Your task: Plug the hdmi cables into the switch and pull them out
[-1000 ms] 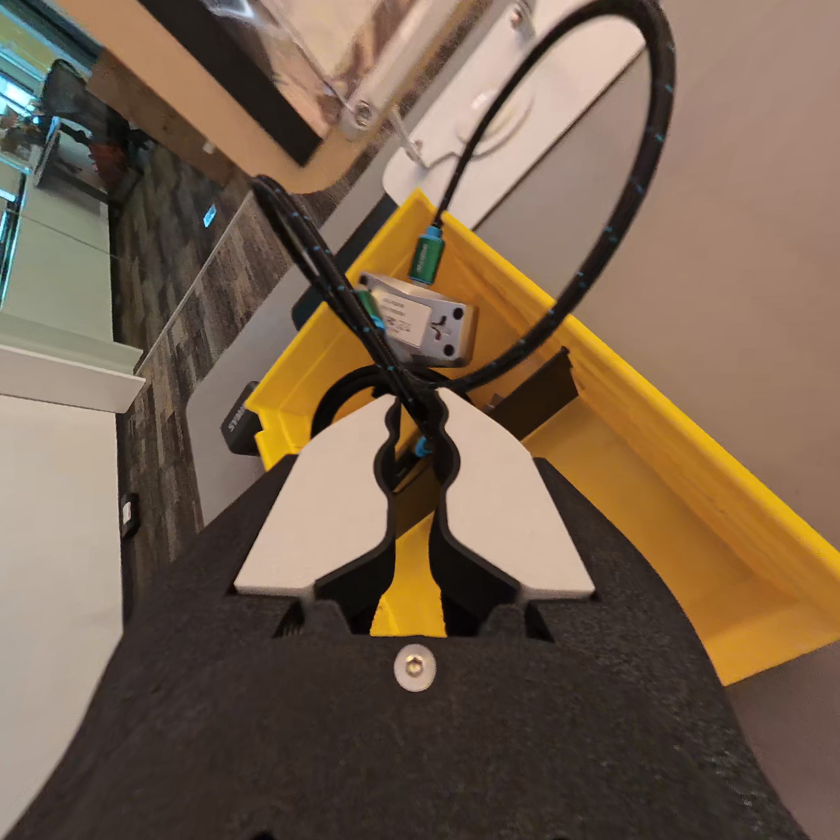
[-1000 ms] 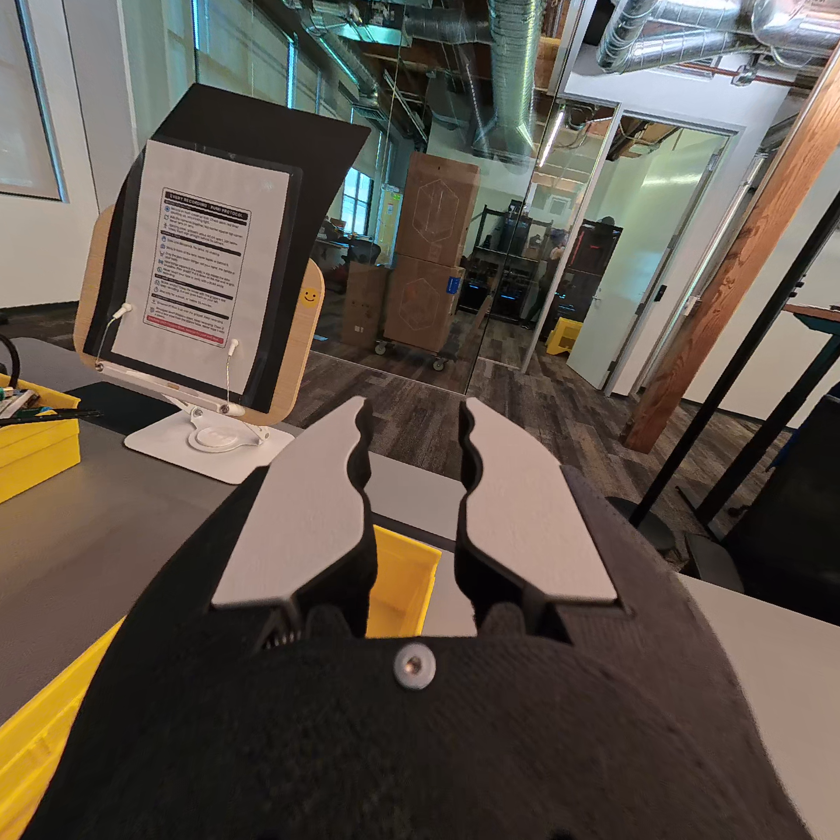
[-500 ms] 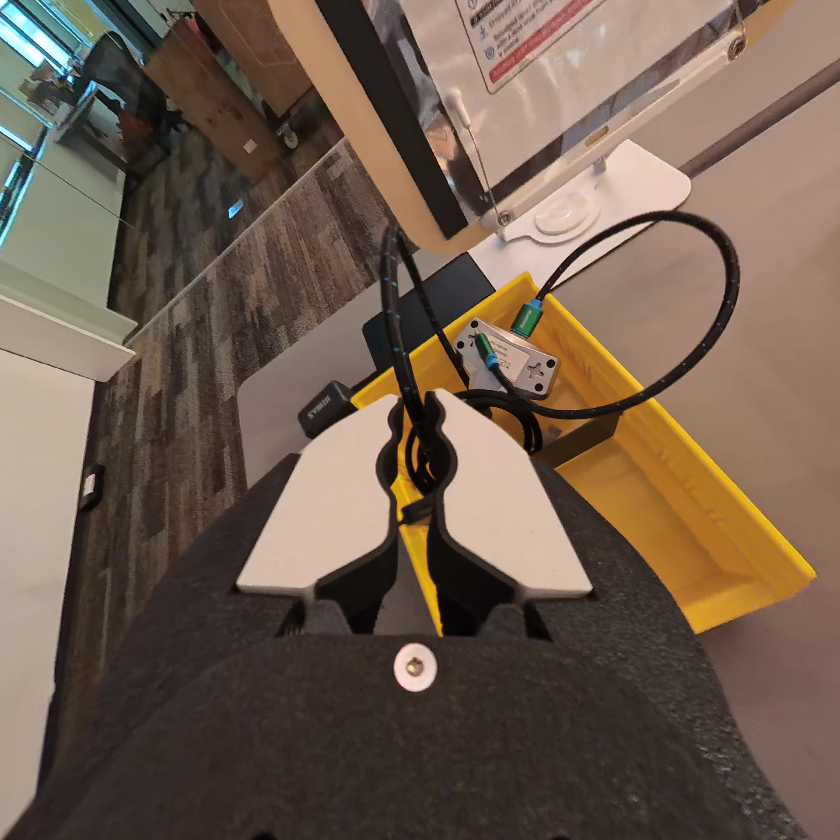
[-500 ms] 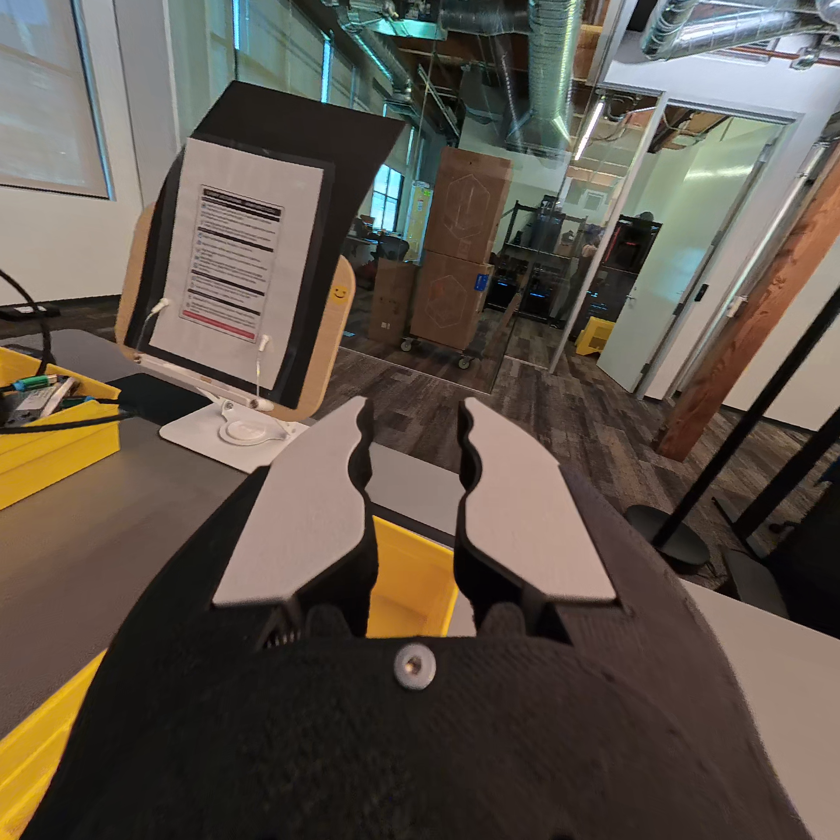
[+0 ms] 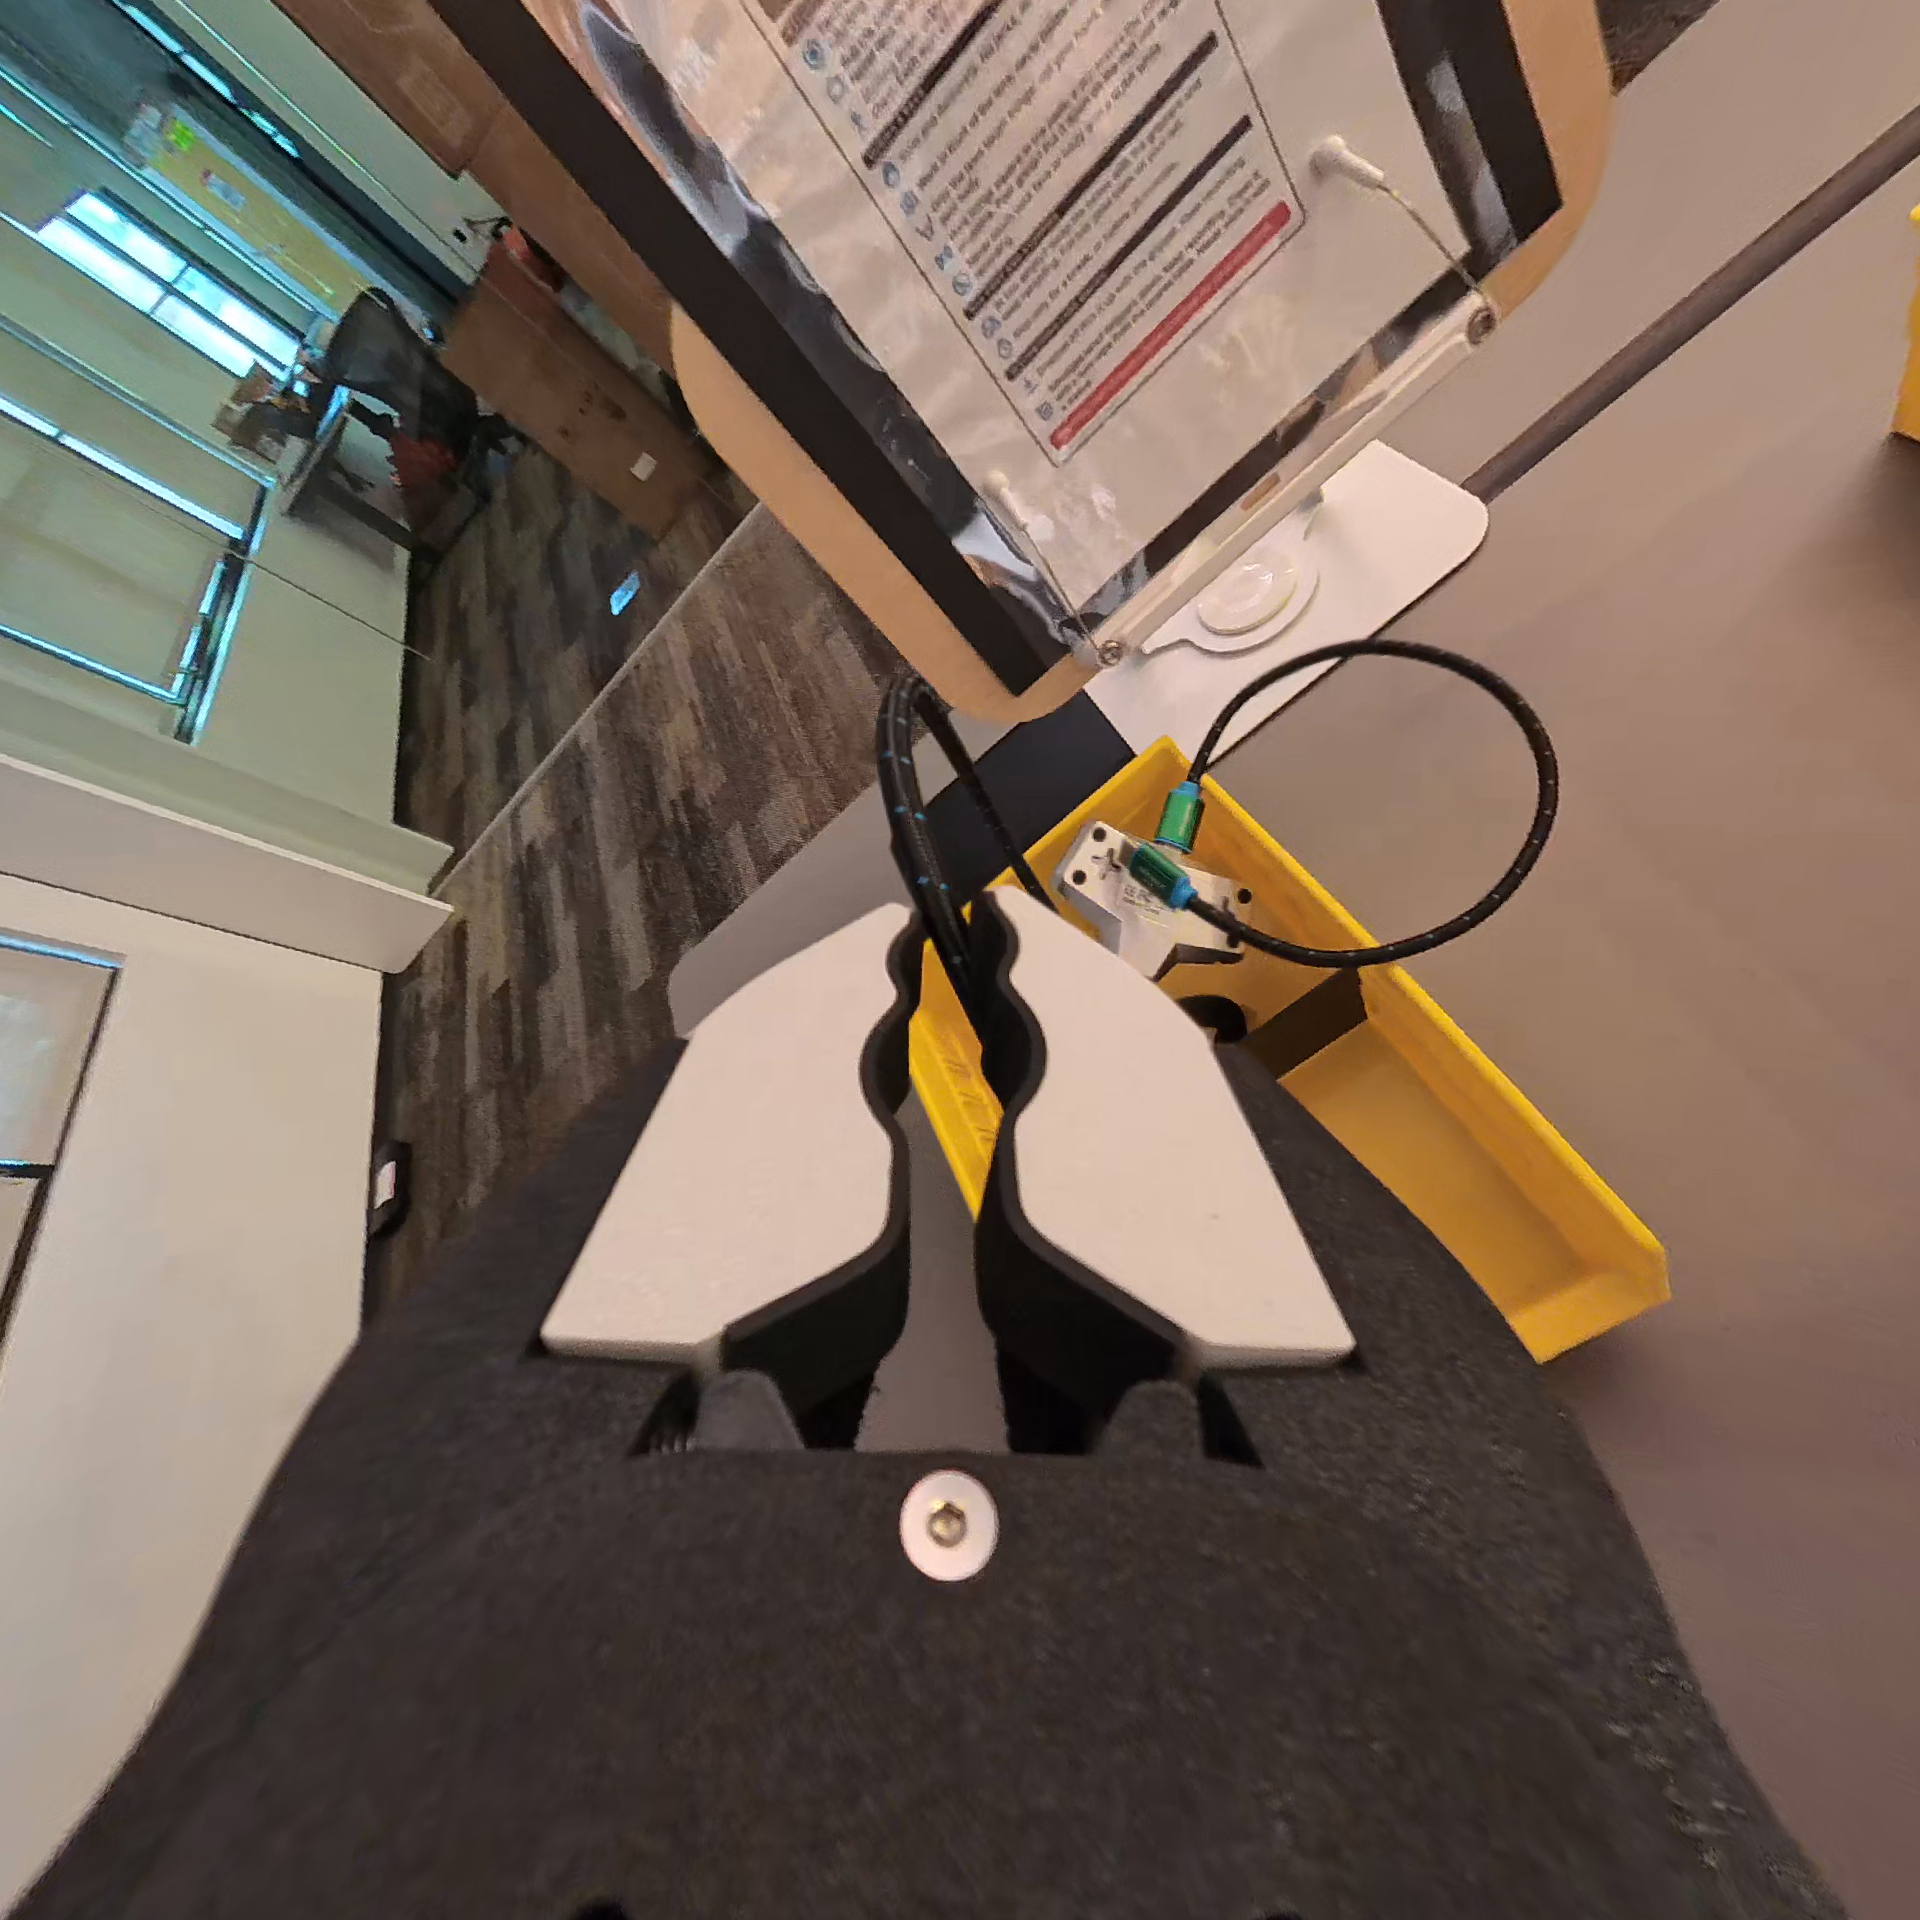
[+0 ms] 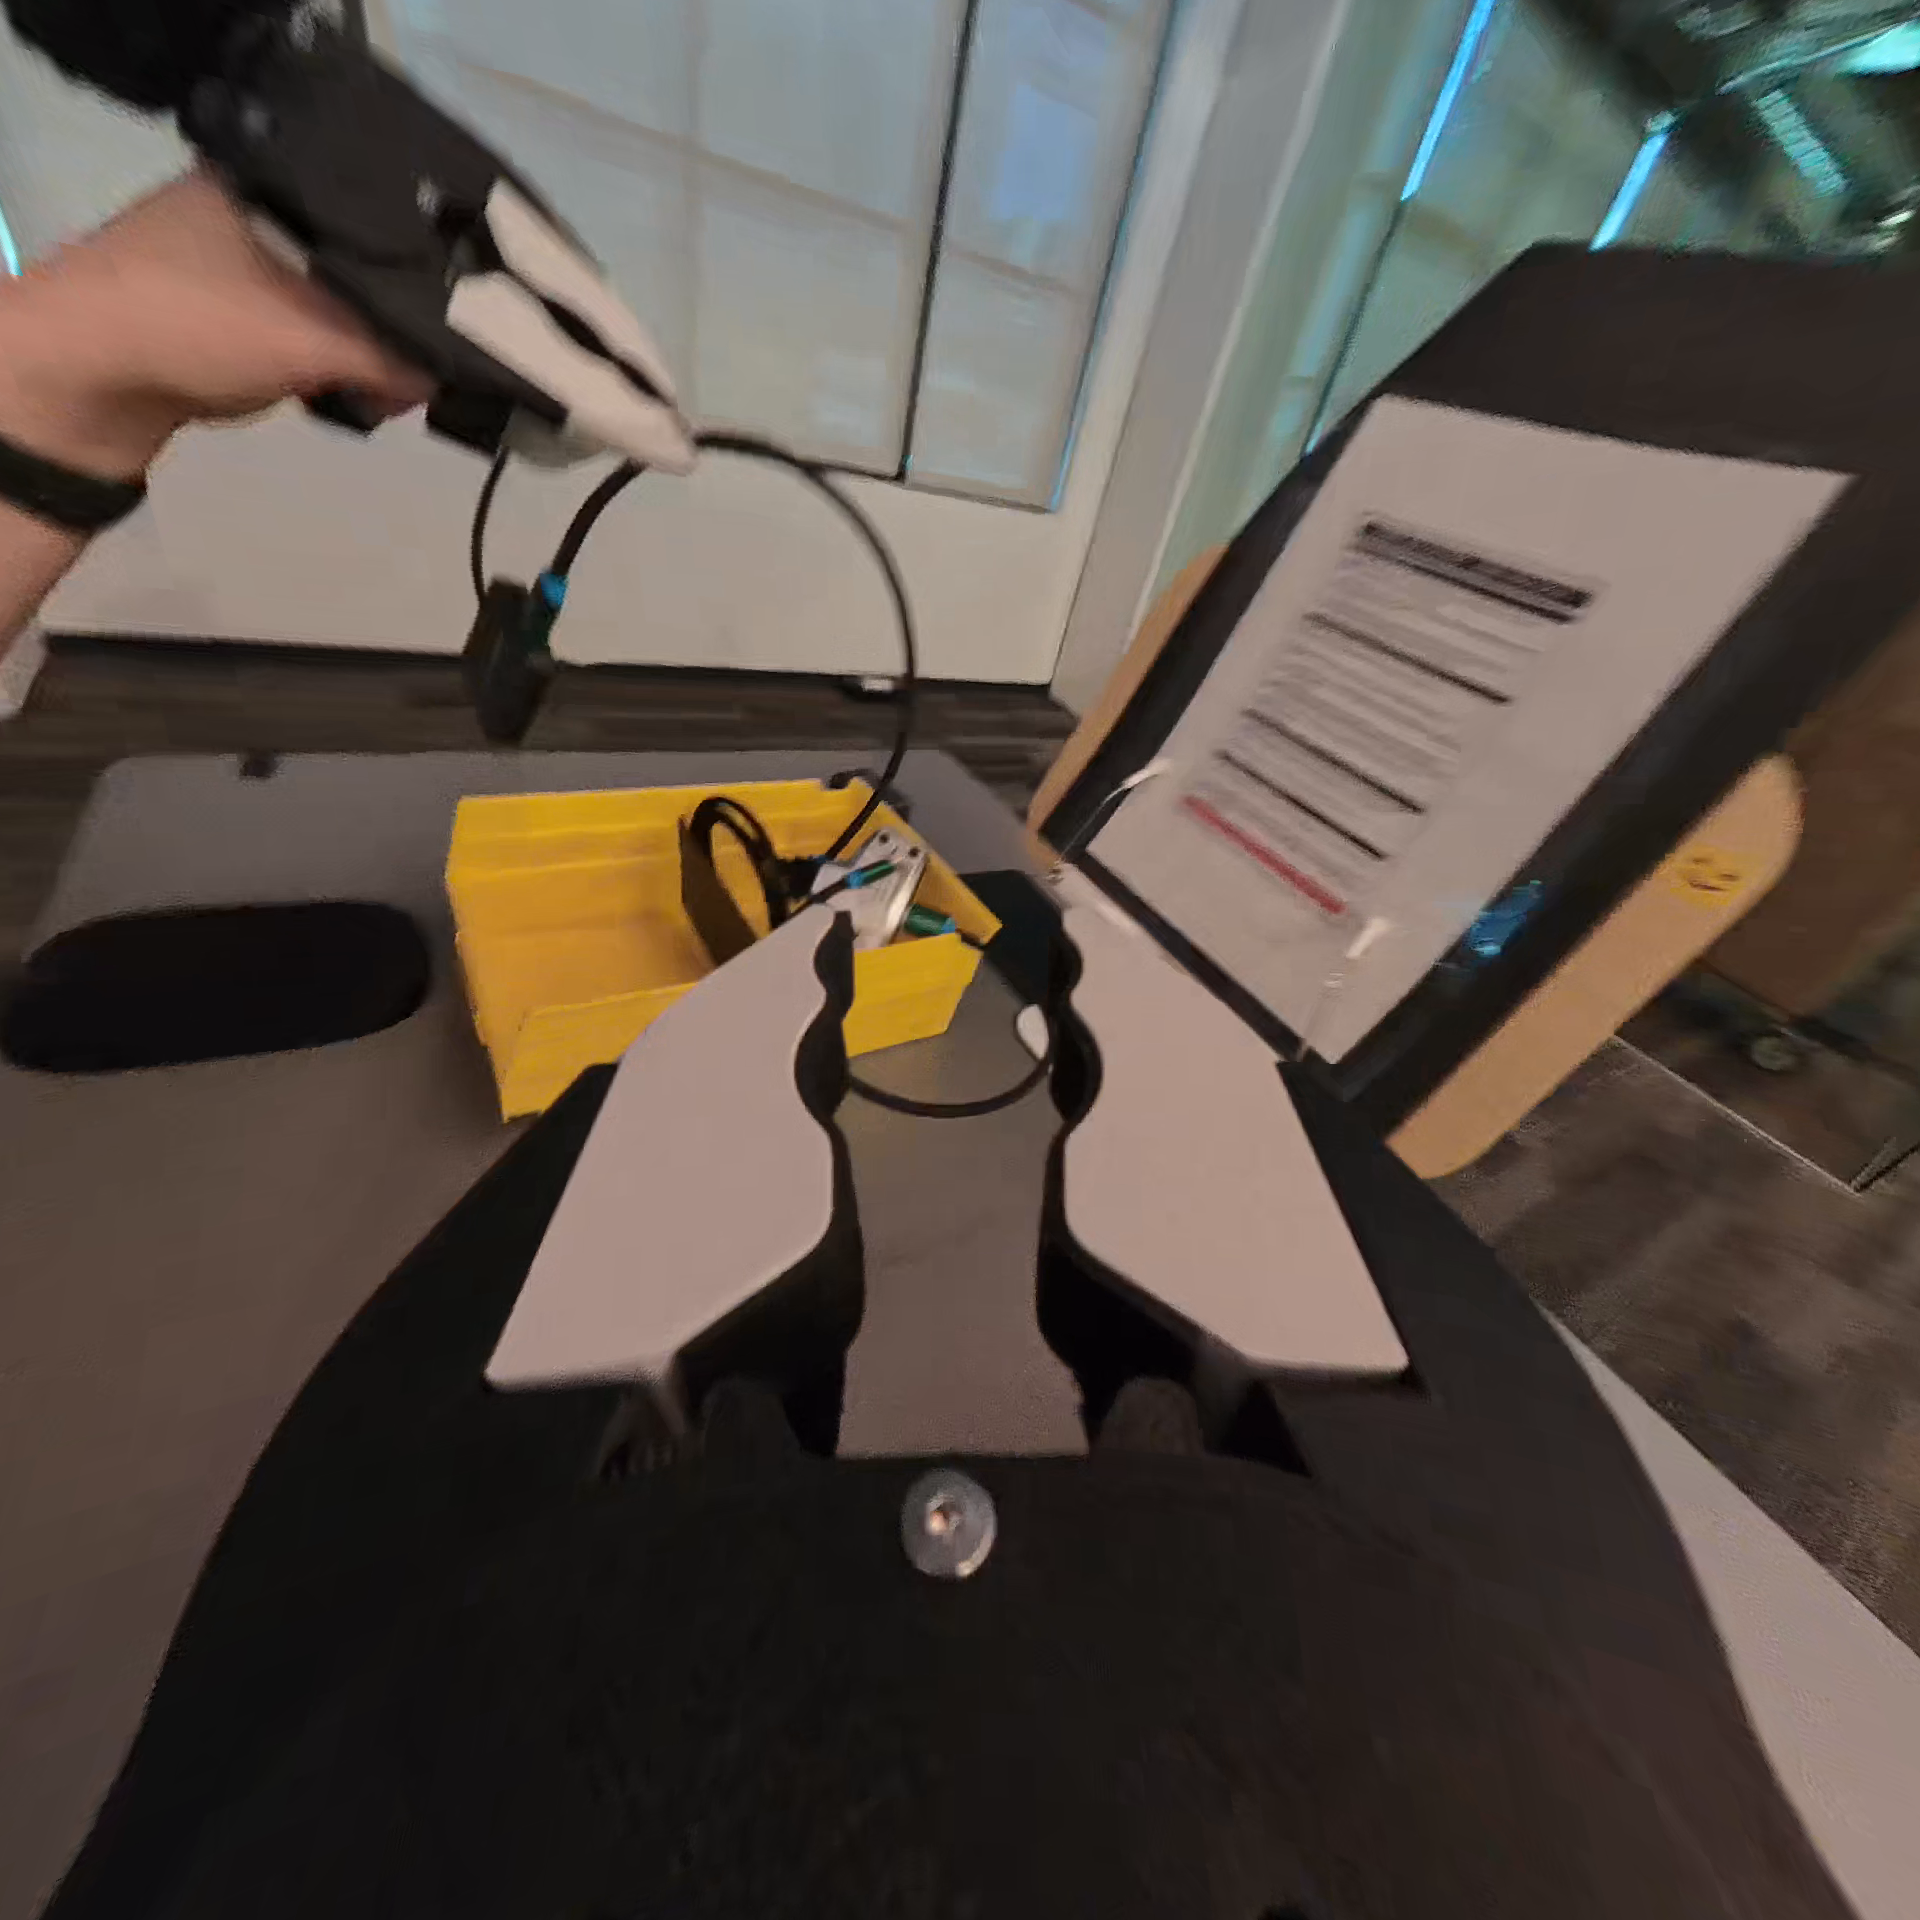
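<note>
Switch [image 5: 1148, 904] lay in the yellow bin [image 5: 1455, 1164] while the left gripper [image 5: 954, 940] pinched a black cable [image 5: 904, 790] aloft and the right gripper [image 6: 940, 961] hung open; a steady, straight pull seemed wisest.

Silver switch [image 5: 1143, 899] in yellow bin; braided cables [image 5: 1496, 862] plugged, looping.

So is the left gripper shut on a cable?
Shut: the left gripper pinches the black cable, raised above the yellow bin.
</note>
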